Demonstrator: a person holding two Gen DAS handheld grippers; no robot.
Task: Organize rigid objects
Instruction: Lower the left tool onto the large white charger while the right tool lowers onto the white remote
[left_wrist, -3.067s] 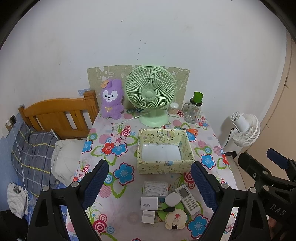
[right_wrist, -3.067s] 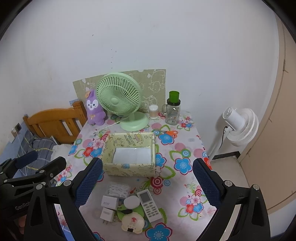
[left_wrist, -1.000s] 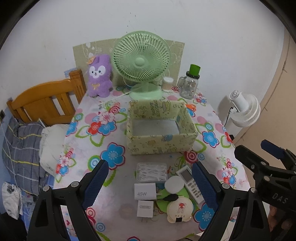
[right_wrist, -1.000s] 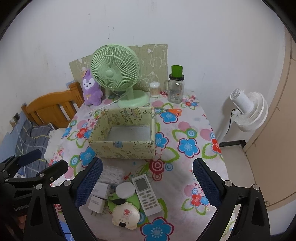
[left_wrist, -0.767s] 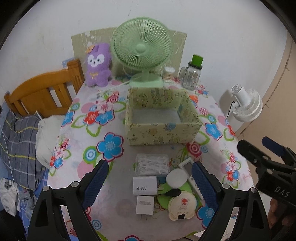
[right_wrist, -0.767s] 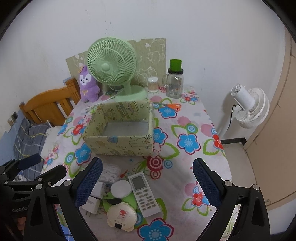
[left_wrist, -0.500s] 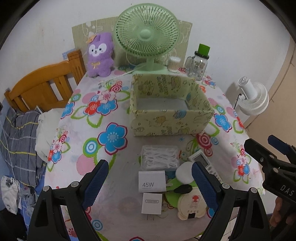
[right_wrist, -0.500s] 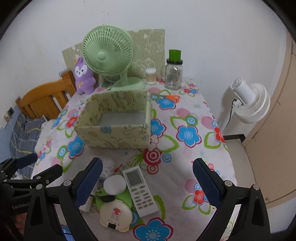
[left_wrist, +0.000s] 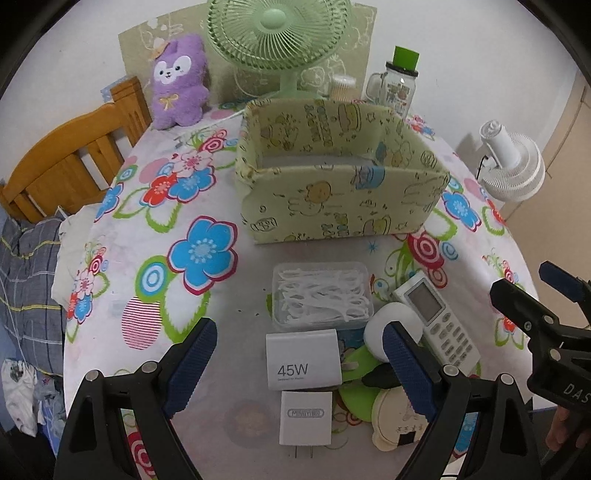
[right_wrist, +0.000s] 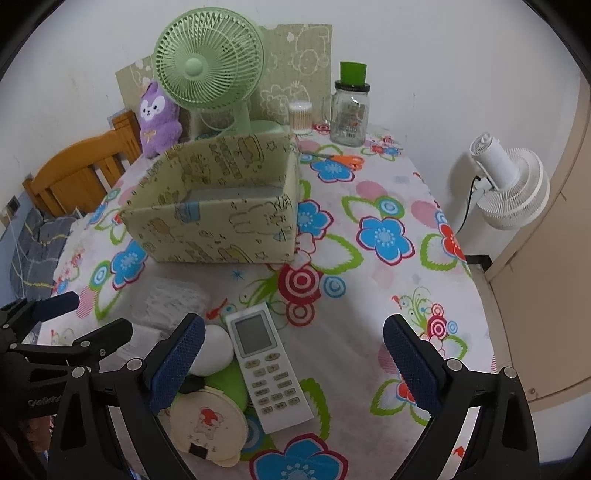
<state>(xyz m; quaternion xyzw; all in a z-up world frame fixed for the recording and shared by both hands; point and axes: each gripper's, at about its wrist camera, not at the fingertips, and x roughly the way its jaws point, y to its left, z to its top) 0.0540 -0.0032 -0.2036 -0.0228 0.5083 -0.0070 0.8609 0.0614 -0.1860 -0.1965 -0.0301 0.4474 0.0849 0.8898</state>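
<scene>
A pale green cartoon-print box (left_wrist: 343, 199) (right_wrist: 221, 221) stands open-topped in the middle of the flowered table. In front of it lie a clear box of floss picks (left_wrist: 320, 295), a white 45W charger (left_wrist: 303, 360), a smaller white plug (left_wrist: 306, 419), a white remote (left_wrist: 436, 325) (right_wrist: 267, 369), a white round puck (right_wrist: 214, 350) and a cream round case (right_wrist: 208, 424). My left gripper (left_wrist: 299, 354) hangs open above the chargers. My right gripper (right_wrist: 291, 354) hangs open above the remote. Neither holds anything.
A green desk fan (right_wrist: 208, 70), a purple plush (left_wrist: 179, 79), a cotton-swab pot (right_wrist: 300, 117), a green-lidded jar (right_wrist: 349, 107) and orange scissors (right_wrist: 345, 159) stand behind the box. A wooden headboard (left_wrist: 70, 162) is left, a white floor fan (right_wrist: 506, 184) right.
Both grippers have come down toward the table, so the box and the small items look larger and nearer. The jaws have stayed wide. Nothing on the table has moved.
</scene>
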